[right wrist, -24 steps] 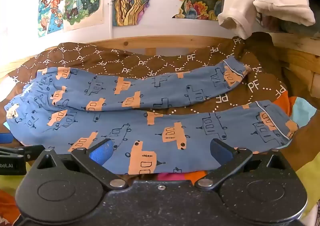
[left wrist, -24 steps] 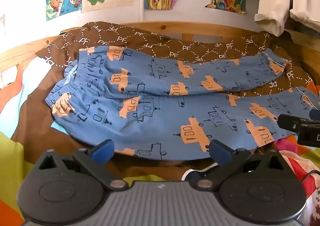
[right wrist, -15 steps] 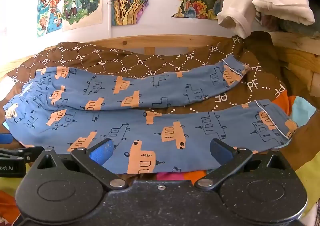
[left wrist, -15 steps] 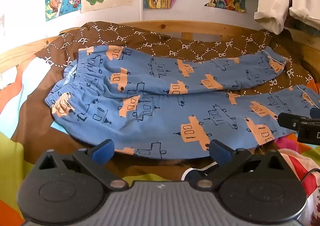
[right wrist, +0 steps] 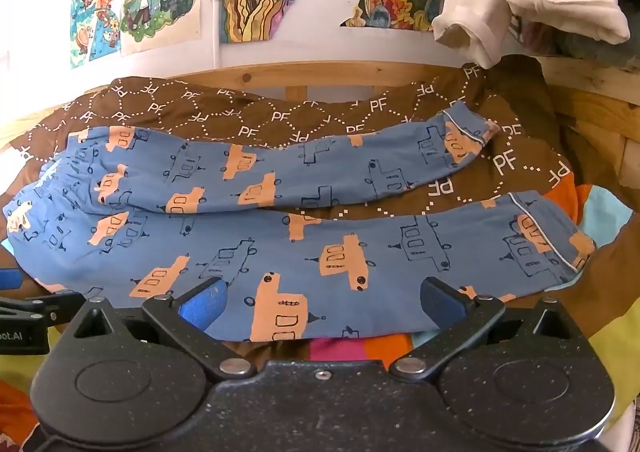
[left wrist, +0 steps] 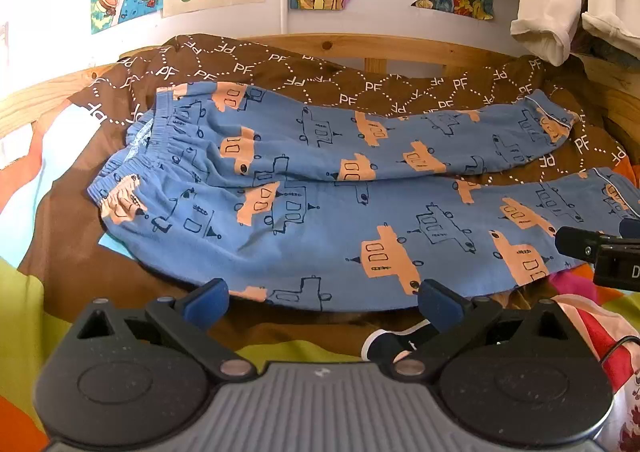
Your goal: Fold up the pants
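Blue pyjama pants, spread flat, unfolded — left gripper and right gripper both gaping, empty. Best practice: pinch near leg's lower hem edge, lift evenly.

The pants are blue with orange and dark-outlined vehicle prints. The blanket beneath is brown with white dotted hexagons and "PF" letters. Both tools have blue pads on black arms.
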`<state>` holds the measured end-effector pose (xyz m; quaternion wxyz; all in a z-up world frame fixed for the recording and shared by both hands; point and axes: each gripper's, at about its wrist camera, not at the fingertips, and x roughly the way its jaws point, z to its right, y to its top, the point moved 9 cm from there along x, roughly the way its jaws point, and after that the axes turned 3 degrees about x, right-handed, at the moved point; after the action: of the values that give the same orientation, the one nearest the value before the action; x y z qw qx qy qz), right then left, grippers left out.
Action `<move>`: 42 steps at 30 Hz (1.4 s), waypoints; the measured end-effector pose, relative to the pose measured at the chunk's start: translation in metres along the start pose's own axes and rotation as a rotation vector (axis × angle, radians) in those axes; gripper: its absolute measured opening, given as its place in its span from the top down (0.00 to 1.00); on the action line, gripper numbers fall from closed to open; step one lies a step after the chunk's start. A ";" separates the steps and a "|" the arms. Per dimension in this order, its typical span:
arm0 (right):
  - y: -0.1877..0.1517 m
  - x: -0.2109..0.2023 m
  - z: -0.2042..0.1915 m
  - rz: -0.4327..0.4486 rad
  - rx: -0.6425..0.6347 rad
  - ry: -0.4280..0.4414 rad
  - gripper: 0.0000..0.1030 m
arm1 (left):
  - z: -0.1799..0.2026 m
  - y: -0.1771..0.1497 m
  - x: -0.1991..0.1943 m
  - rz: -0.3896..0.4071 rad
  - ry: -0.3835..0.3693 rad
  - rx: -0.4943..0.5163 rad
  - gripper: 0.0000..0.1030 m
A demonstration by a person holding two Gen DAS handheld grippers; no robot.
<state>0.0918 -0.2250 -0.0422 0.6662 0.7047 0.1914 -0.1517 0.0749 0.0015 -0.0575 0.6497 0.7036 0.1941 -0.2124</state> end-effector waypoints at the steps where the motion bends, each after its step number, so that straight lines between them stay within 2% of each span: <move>1: 0.000 0.000 0.000 0.000 0.001 0.000 0.01 | 0.000 0.000 0.000 0.000 0.001 0.000 0.00; 42: -0.003 0.003 0.003 -0.017 0.020 -0.004 0.01 | 0.004 -0.002 0.000 -0.010 0.007 -0.007 0.00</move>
<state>0.0930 -0.2278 -0.0458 0.6581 0.7095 0.1943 -0.1606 0.0734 -0.0027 -0.0594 0.6504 0.7012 0.2004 -0.2124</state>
